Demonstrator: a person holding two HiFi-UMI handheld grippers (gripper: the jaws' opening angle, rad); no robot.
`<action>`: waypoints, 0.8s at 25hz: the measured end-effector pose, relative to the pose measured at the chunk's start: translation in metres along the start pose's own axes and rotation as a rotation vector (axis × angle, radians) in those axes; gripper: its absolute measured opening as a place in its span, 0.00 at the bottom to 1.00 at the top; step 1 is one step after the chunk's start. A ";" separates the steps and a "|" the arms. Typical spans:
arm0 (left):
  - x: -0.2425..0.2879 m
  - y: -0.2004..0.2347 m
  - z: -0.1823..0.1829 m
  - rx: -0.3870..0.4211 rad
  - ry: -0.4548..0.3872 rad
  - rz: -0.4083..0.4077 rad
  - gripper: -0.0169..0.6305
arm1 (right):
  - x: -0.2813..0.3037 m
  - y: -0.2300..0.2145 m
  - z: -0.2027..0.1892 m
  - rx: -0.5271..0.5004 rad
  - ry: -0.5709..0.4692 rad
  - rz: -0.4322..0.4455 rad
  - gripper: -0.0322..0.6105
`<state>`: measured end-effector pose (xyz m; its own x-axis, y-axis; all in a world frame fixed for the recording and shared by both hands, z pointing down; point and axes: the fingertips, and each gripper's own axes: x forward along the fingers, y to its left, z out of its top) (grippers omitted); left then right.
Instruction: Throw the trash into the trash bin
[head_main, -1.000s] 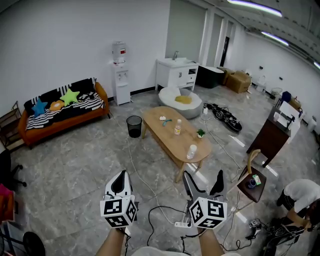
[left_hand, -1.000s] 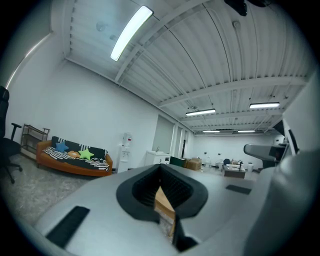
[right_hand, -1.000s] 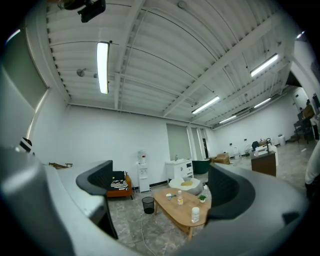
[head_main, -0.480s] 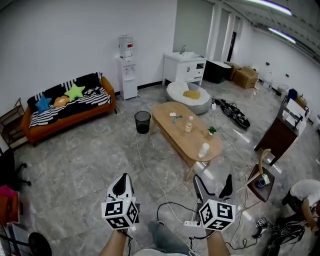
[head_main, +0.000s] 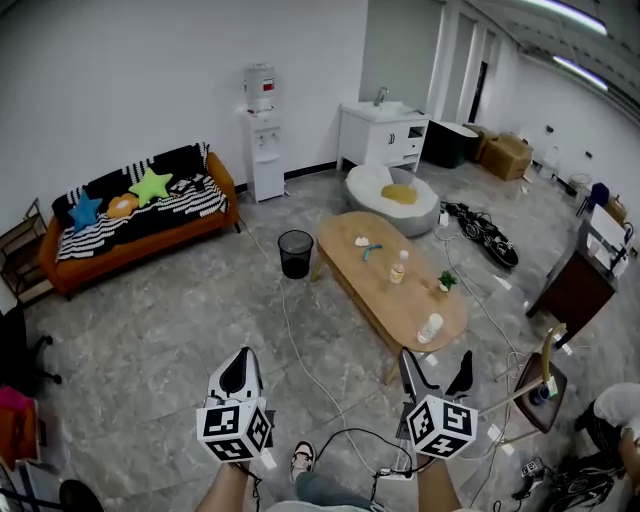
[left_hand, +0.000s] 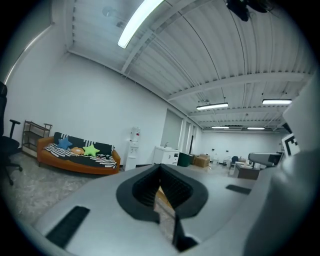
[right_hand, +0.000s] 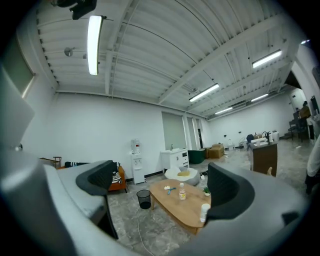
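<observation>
Wooden and long, the coffee table (head_main: 378, 290) runs away from us, ahead and to the right, with the black trash bin (head_main: 295, 253) just beside its far left end. Our right gripper (head_main: 435, 368), jaws wide and empty, is the nearer one to the table. Our left gripper (head_main: 238, 368) is closed on nothing. The scraps (head_main: 364, 243) lie at the table's far end near the bin, well apart from both grippers.
</observation>
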<state>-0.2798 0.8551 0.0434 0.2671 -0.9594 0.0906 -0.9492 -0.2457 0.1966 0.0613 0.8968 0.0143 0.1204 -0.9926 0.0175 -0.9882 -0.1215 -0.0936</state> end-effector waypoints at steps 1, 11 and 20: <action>0.019 0.005 0.005 0.009 0.004 -0.003 0.02 | 0.021 0.000 -0.001 0.009 0.002 -0.007 0.96; 0.192 0.015 0.038 0.073 0.048 -0.068 0.02 | 0.178 -0.022 -0.001 0.073 0.003 -0.110 0.96; 0.301 0.000 0.034 0.095 0.112 -0.170 0.02 | 0.241 -0.038 -0.011 0.078 0.050 -0.158 0.96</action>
<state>-0.2052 0.5612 0.0374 0.4361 -0.8832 0.1726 -0.8990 -0.4193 0.1262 0.1270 0.6625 0.0333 0.2667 -0.9598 0.0876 -0.9467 -0.2780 -0.1630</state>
